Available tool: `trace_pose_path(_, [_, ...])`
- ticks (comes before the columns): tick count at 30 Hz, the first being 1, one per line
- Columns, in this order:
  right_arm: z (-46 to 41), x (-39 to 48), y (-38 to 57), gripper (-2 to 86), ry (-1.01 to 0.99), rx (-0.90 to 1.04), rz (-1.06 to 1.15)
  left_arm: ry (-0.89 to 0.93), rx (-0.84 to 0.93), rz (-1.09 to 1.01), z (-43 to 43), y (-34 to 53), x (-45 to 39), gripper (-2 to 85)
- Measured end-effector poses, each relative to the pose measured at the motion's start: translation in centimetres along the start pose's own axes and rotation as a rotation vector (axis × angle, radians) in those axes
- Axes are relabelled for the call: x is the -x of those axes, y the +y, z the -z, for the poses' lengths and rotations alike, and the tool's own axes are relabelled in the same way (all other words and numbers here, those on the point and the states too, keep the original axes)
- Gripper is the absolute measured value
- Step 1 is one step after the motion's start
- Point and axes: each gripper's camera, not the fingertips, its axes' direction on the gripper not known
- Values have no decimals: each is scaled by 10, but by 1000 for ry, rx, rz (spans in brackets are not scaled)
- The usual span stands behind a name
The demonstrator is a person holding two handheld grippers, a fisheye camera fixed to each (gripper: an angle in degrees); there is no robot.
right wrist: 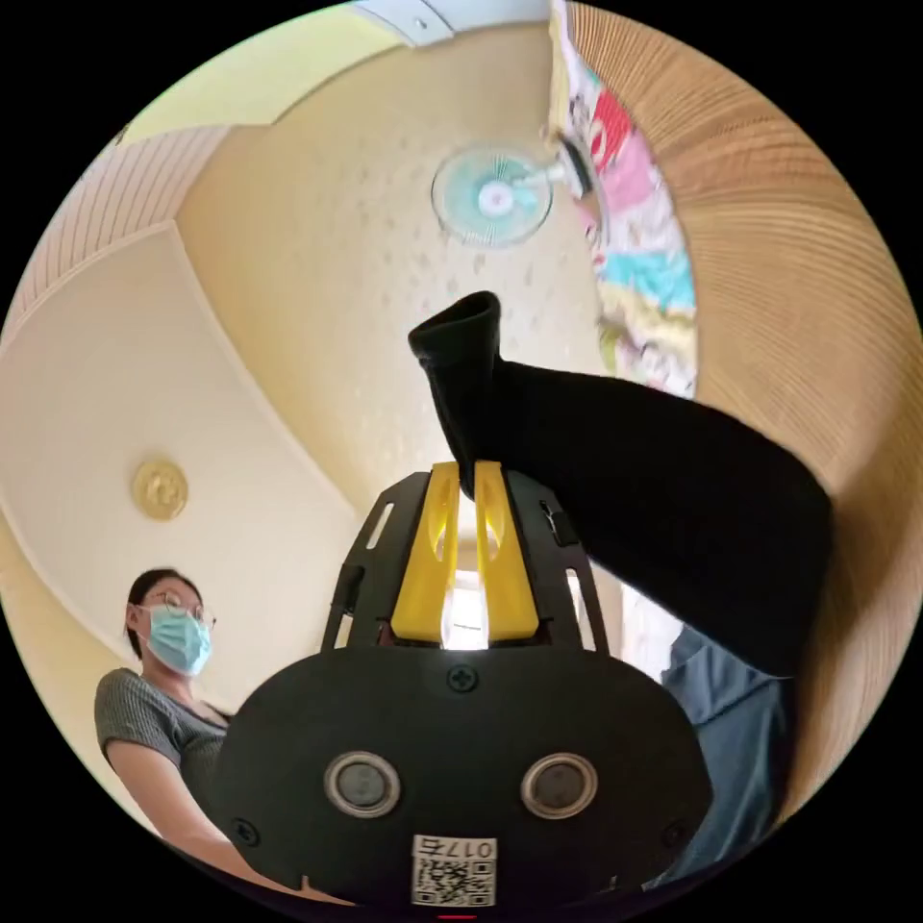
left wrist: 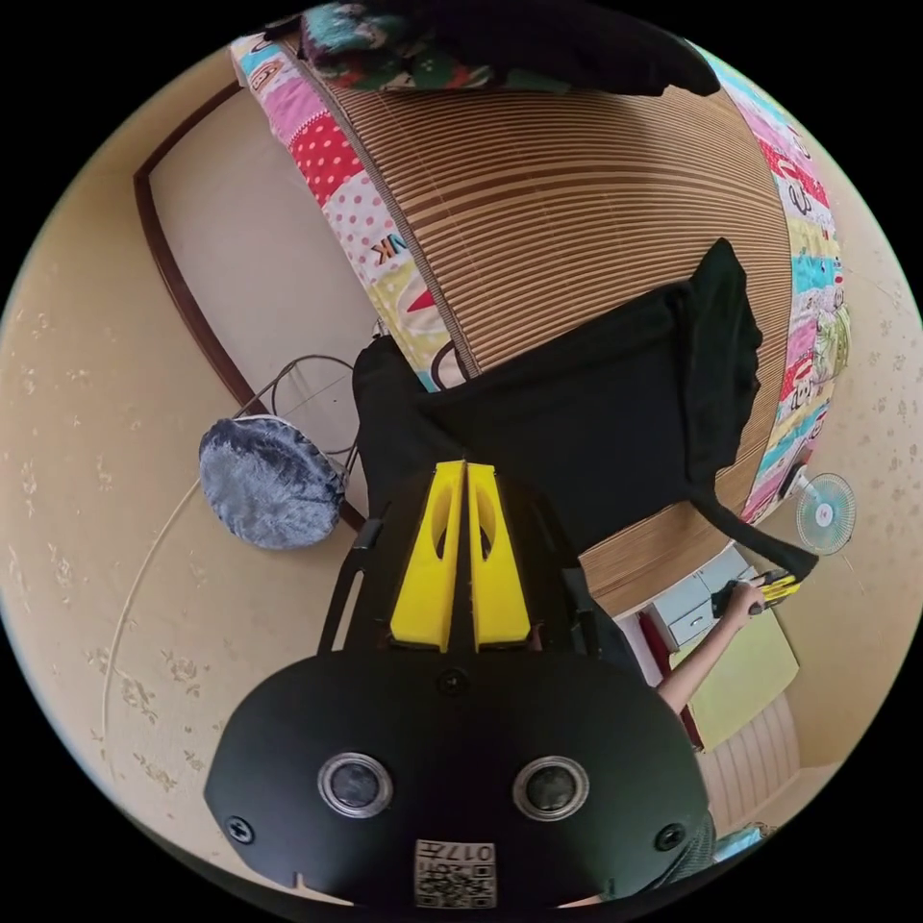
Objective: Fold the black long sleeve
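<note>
Both yellow-jawed tools are pinching the black long sleeve (left wrist: 596, 423). Seen in the left gripper view, the left hand-held gripper (left wrist: 465, 471) is clenching the near edge of the garment, its jaws pressed together on the cloth. The shirt is stretching away from it over a bed covered by a striped bamboo mat (left wrist: 577, 192) and a patchwork quilt (left wrist: 332, 163), with one sleeve trailing off to the right toward the right hand-held gripper (left wrist: 777, 583), which a person's hand (left wrist: 745, 601) is gripping. In the right gripper view, the right hand-held gripper (right wrist: 465, 476) is grasping the sleeve just below its cuff (right wrist: 461, 336), which is sticking up past the jaw tips. A standing fan (right wrist: 492, 197) is showing beyond it. A round grey cushioned stool (left wrist: 269, 481) is sitting on the floor to the left of the bed.
</note>
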Motion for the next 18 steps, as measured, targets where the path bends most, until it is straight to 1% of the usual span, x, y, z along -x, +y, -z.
trace_pose_path(2, [-93,-39,54,44,-74,217,-72,1,18,2,-5,-3,4,-5])
trace_pose_path(3, [-114,-51,71,46,-73,274,-92,17,28,7,-8,-4,9,-5])
trace_pose_path(5, [-177,-119,144,66,17,494,-239,49,37,19,-12,-4,16,-5])
trace_pose_path(6, [-185,-139,162,69,47,535,-281,72,38,30,-13,-4,22,-5])
trace_pose_path(7, [-190,-177,196,75,118,601,-367,96,36,36,-12,-5,29,-5])
trace_pose_path(8, [-184,-213,228,75,213,660,-457,109,34,36,-12,-6,32,-5])
trace_pose_path(9, [-176,-229,243,75,271,684,-505,129,31,30,-9,-7,39,-5])
trace_pose_path(11, [-127,-276,284,79,494,750,-632,141,26,21,-5,-10,52,-5])
trace_pose_path(12, [-113,-283,290,80,535,759,-648,140,24,20,-3,-12,63,-5])
trace_pose_path(14, [-53,-302,297,84,653,769,-694,138,27,27,-4,-13,82,-5])
trace_pose_path(18, [30,-305,275,86,759,703,-713,90,66,8,-17,-23,119,-5])
